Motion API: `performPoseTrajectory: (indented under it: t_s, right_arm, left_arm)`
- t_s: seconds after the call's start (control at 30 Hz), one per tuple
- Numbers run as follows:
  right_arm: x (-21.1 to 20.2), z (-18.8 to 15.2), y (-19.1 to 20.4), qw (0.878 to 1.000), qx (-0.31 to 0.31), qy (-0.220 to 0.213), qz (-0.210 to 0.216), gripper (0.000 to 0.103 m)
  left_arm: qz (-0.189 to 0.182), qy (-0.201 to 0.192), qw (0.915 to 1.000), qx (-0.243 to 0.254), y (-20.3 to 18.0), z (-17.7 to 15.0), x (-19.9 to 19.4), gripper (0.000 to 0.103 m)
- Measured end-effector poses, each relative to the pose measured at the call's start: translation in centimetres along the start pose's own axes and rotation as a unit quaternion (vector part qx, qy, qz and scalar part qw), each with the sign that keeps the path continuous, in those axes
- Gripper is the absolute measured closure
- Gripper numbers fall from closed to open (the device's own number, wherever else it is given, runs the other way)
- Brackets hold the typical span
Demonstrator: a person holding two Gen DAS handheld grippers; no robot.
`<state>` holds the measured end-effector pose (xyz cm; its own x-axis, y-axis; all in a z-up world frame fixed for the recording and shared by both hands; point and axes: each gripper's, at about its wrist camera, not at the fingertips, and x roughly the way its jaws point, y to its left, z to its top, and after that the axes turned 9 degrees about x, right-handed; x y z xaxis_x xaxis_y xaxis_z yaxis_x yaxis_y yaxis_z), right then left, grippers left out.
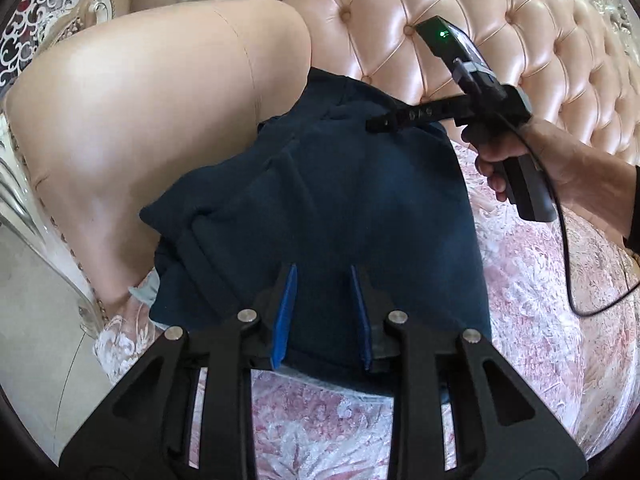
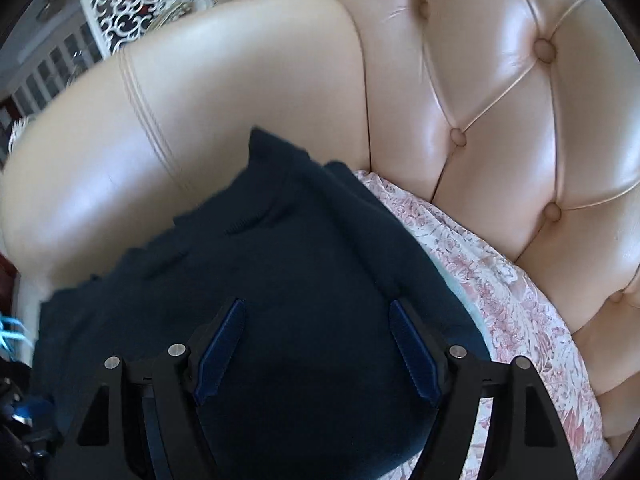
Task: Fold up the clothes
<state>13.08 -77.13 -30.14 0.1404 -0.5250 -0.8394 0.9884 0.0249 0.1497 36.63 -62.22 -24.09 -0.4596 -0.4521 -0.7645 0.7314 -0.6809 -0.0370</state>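
Dark navy garment (image 1: 320, 200) on sofa seat cover (image 1: 540, 300). Left gripper (image 1: 324, 280) and right gripper (image 2: 316, 320) both released, nothing pinched. Smooth the 12 o'clock edge, then pinch there.

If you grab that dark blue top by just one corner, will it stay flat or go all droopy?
Probably droopy. The dark blue top is soft knit cloth that already lies in bumps and creases on the pink flowery cover, so it likely sags and unfolds. It looks thick, so maybe a bit heavy. The knit probably won't slip from the fingers.
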Motion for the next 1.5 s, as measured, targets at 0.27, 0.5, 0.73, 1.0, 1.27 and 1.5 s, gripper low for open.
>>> performPoseTrajectory:
  t_s: [0.27,0.5,0.73,1.0,1.27,1.5]
  right_arm:
    - [-4.4,-0.9,2.2,0.996,-0.035,-0.079,-0.031,0.026]
    - [-3.1,-6.5,6.8,0.978,-0.173,-0.087,-0.075,0.025]
    - [-6.8,-5.0,3.0,0.995,0.017,-0.096,-0.036,0.021]
    - [-18.3,-10.6,2.5,0.973,0.162,-0.165,-0.007,0.021]
    - [-28.9,-20.2,7.0,0.964,0.173,-0.204,-0.007,0.020]
    - [-33.6,-25.8,8.5,0.963,0.167,-0.214,-0.010,0.020]
  left_arm:
    - [-0.014,-0.037,0.9990,-0.018,2.5,1.4,-2.4,0.072]
    - [0.003,-0.001,1.0000,0.002,3.1,-0.1,0.4,0.071]
    - [0.026,-0.008,0.9996,0.001,1.6,1.1,-2.9,0.045]
    - [0.042,-0.074,0.9961,0.024,-2.6,1.8,-11.7,0.006]
    - [0.070,-0.083,0.9934,0.038,-7.2,-1.5,-20.3,0.001]
    - [0.056,-0.079,0.9951,0.020,-9.3,-3.7,-23.9,0.001]
